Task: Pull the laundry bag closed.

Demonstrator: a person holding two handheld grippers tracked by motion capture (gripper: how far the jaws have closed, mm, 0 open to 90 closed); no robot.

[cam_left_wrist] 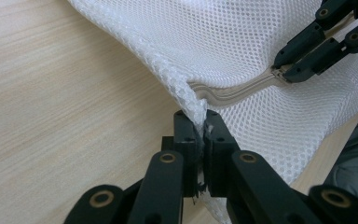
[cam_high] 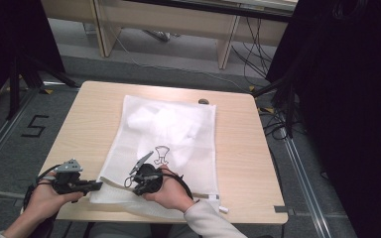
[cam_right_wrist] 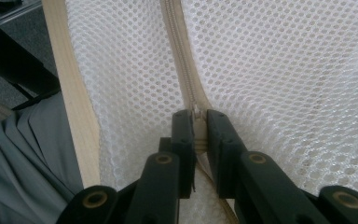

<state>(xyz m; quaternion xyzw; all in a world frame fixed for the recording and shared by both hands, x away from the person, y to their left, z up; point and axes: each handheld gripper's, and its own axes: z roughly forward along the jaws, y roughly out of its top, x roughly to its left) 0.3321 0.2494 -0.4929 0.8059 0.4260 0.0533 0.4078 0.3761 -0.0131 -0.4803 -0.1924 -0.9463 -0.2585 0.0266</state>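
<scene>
A white mesh laundry bag (cam_high: pixel 166 144) lies flat across the middle of the pale wooden surface (cam_high: pixel 87 119), its zippered mouth along the lower edge of the high view, nearest the person. Through the mesh a white garment with a small dark outline print (cam_high: pixel 161 154) shows faintly in the bag's upper half.

The beige zipper (cam_right_wrist: pixel 179 51) runs up the middle of the right gripper view. The right claw (cam_right_wrist: pixel 198 122) is clenched on the zipper's slider, with the small metal piece caught between its jaws. The left claw (cam_left_wrist: pixel 201 127) is clenched on the bag's corner seam, the mesh bunching and rising where it is pinched, at the lower middle of the left gripper view. In the high view the left claw (cam_high: pixel 97 185) sits at the bag's lower left corner and the right claw (cam_high: pixel 134 178) just beside it along the zipper line.

The bag looks light, soft and thoroughly limp (it will fold and drag rather than resist), so I judge that the zipper will only run if the fabric is kept taut. The corner seam beside the zipper's end is a sensible anchor, being thicker than open mesh, and the slider is the one firm spot to pull. A snag of loose mesh in the teeth seems the likeliest trouble.
</scene>
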